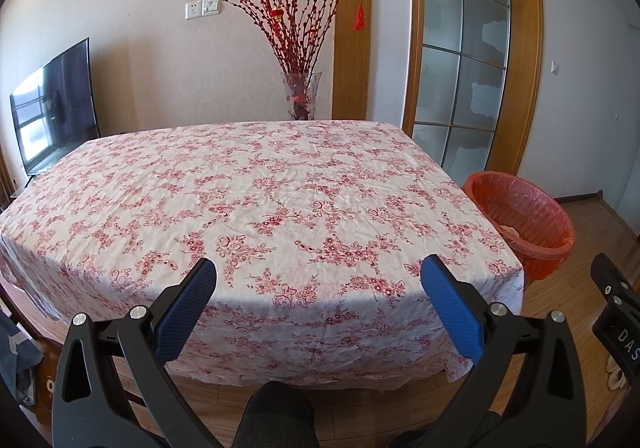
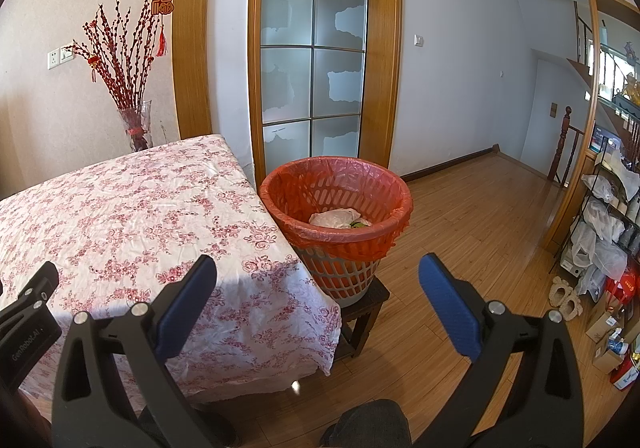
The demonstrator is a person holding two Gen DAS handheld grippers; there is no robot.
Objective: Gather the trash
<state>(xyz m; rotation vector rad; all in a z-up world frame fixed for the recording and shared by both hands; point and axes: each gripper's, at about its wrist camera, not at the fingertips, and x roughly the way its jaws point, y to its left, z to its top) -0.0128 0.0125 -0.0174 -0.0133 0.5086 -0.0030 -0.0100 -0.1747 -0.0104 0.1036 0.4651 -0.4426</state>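
Observation:
A white basket bin with a red liner stands on a small dark stool at the table's right side; it also shows in the left wrist view. Inside lie a crumpled clear plastic bag and something green. The table with a red floral cloth carries no trash that I can see. My left gripper is open and empty above the table's near edge. My right gripper is open and empty, in front of the bin and above the table's corner.
A glass vase of red branches stands behind the table. A TV is at the left. A frosted glass door is behind the bin. A rack with bags and boxes lines the right wall. Wood floor spreads to the right.

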